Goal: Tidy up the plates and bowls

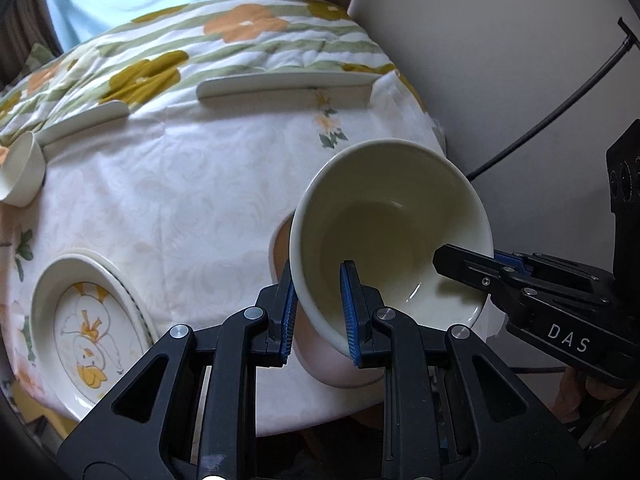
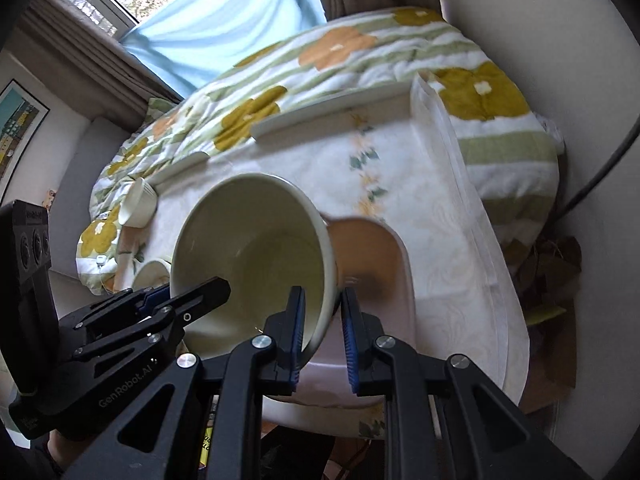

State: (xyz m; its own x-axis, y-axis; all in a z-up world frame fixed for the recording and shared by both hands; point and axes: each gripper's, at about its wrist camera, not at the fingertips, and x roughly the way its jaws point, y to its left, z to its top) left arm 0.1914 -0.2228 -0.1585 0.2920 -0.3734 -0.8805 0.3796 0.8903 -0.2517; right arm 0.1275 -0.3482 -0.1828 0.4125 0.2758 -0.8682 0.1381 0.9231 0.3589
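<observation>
Both grippers hold one cream bowl [image 1: 394, 220], tilted above a pink bowl [image 1: 340, 368] at the table's near edge. My left gripper [image 1: 318, 312] is shut on the bowl's left rim, one pad inside and one outside. My right gripper [image 2: 322, 332] is shut on the opposite rim; it also shows in the left wrist view [image 1: 476, 268]. In the right wrist view the cream bowl [image 2: 256, 252] hangs partly over the pink bowl [image 2: 372, 264]. The left gripper [image 2: 192, 292] shows there at the bowl's left rim.
A duck-patterned plate [image 1: 88, 332] lies at the left on the white tablecloth [image 1: 180, 200]. A small white cup [image 1: 24, 176] lies on its side at the far left. Two white plates [image 1: 284, 88] sit at the far edge. A wall and a black cable [image 1: 552, 120] are at the right.
</observation>
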